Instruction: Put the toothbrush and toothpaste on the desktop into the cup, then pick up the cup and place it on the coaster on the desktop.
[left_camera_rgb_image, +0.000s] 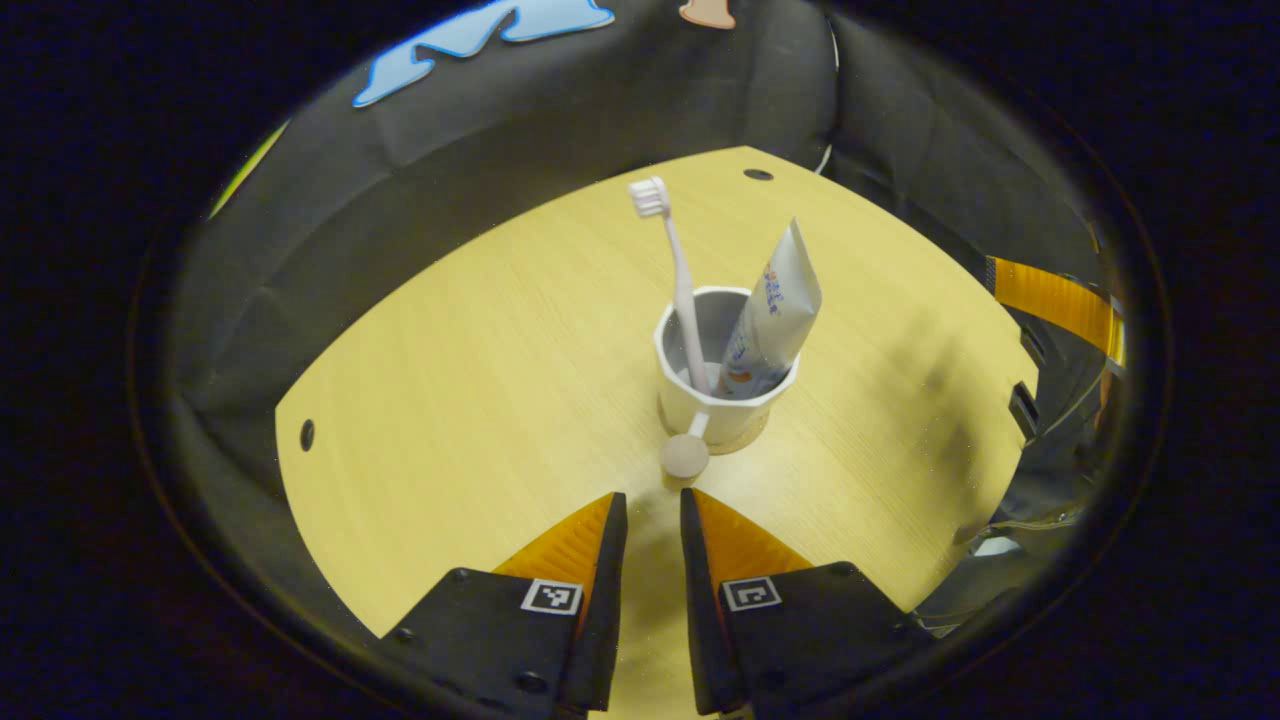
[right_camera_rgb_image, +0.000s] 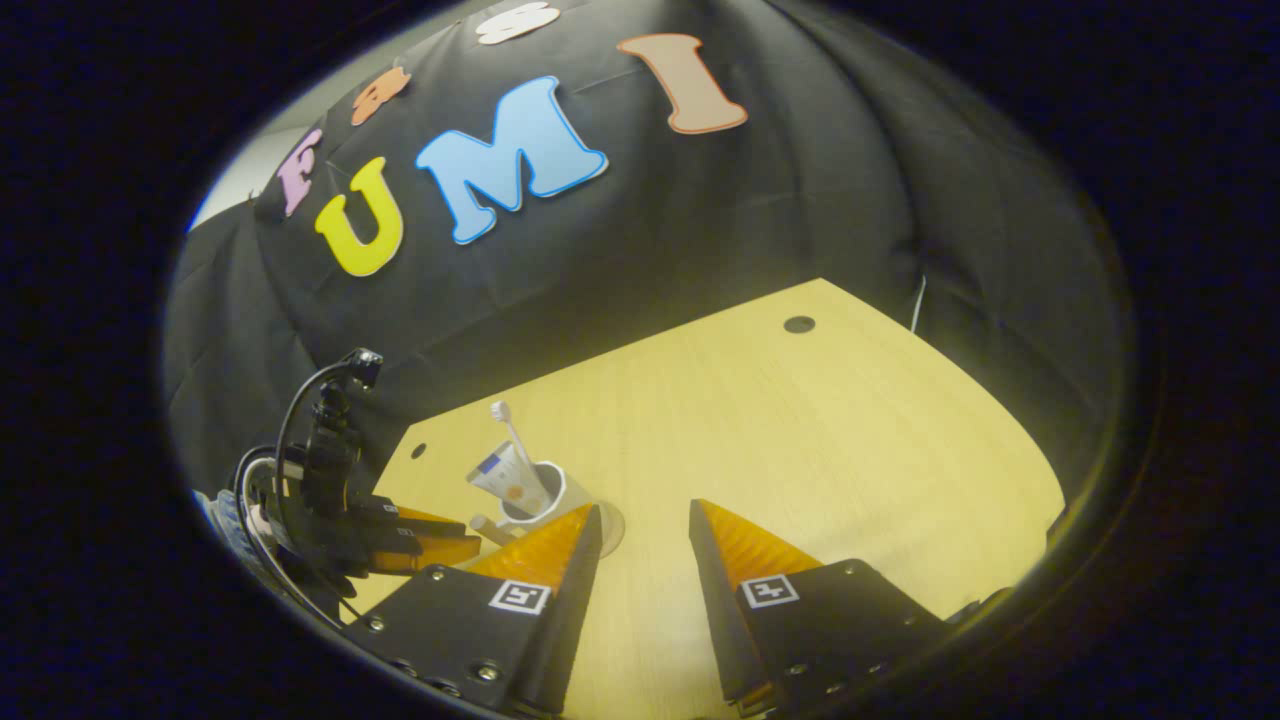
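A white cup stands upright on the wooden desktop. In it lean a white toothbrush, head up, and a toothpaste tube. The cup's handle ends in a round knob that points at my left gripper. That gripper sits just short of the knob, its fingers a narrow gap apart with nothing between them. In the right gripper view the cup rests on a pale round coaster. The left gripper is beside the cup, and my right gripper hangs open above the desk.
Black cloth walls close the desk in at the back and sides. Small round holes sit near the desk's corners. An orange strip shows at the right edge of the left gripper view. Bare wood spreads right of the cup.
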